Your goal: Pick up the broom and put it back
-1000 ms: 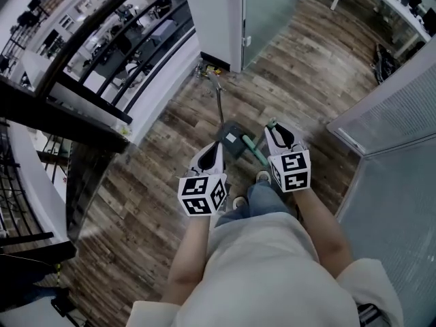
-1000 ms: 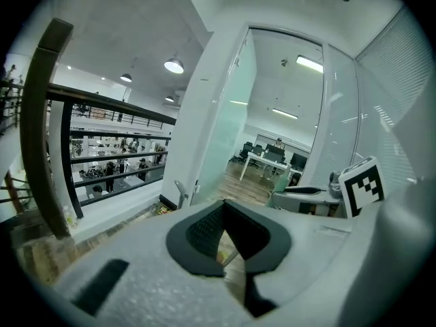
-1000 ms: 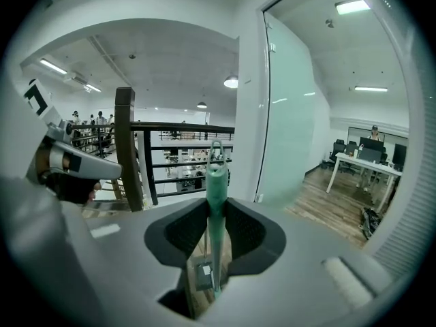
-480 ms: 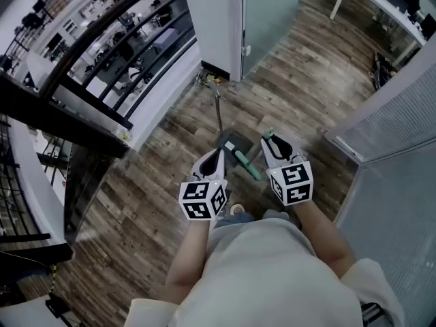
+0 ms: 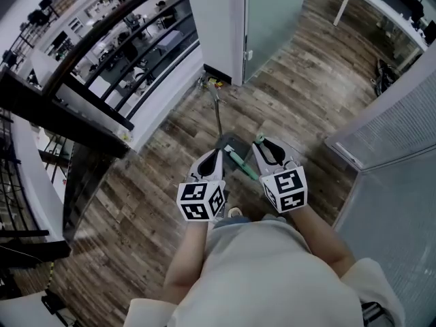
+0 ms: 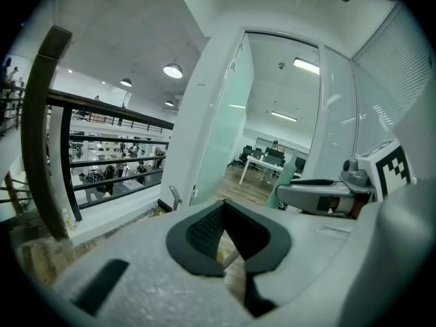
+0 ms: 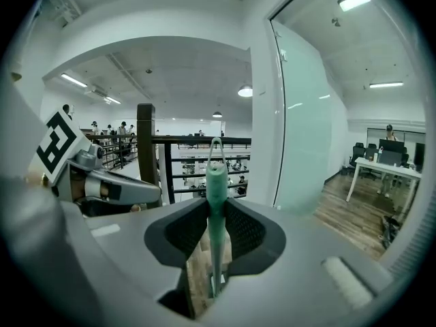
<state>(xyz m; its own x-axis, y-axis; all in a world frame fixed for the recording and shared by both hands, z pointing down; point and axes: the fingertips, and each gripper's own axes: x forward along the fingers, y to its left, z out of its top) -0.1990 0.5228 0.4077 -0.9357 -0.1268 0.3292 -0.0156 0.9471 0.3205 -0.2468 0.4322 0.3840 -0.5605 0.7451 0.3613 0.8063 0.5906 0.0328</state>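
Head view, broom (image 5: 242,165) beside dustpan (image 5: 229,144), railing (image 5: 95,53) left, pillar (image 5: 214,19) ahead

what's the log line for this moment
right gripper: shut on green broom handle | left gripper: shut | task: not yet put back

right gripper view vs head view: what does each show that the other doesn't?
Right gripper view only: right gripper pads clamped on the broom handle, with the wire loop at its tip. Head view only: a dark dustpan-like piece, the thin metal rod ahead of the left gripper, the person's torso. Both: the green handle, the black railing, wood floor.
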